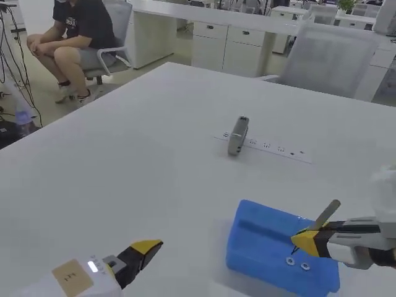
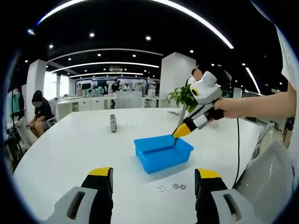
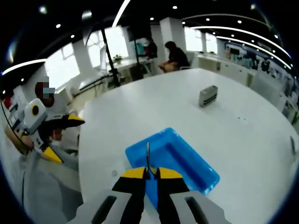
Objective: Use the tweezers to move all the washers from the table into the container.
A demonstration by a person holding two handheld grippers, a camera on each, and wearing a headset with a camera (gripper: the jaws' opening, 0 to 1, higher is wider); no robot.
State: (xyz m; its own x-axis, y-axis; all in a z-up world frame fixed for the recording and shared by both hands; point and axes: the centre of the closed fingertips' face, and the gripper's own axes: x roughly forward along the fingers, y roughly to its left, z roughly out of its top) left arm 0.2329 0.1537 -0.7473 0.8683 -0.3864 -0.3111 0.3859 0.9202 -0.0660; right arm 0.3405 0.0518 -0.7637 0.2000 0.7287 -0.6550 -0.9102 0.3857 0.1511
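right gripper [image 1: 303, 241] clamped the tweezers [image 1: 326, 215], tip low over the container [image 1: 257, 232]; a washer in the tip couldn't be told. left gripper [image 2: 153, 173] hung open, empty. three washers [image 2: 175, 186] lay on the table [image 2: 93, 149] beside the container. best seemed a low, gentle release, avoiding bounce-out.

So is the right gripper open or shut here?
Shut: the right gripper has its jaws pressed together on the tweezers, held over the blue container.

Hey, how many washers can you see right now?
5. Three washers lie on the table in front of the container. Two lie inside it, near the tip of the tweezers. Others may be hidden.
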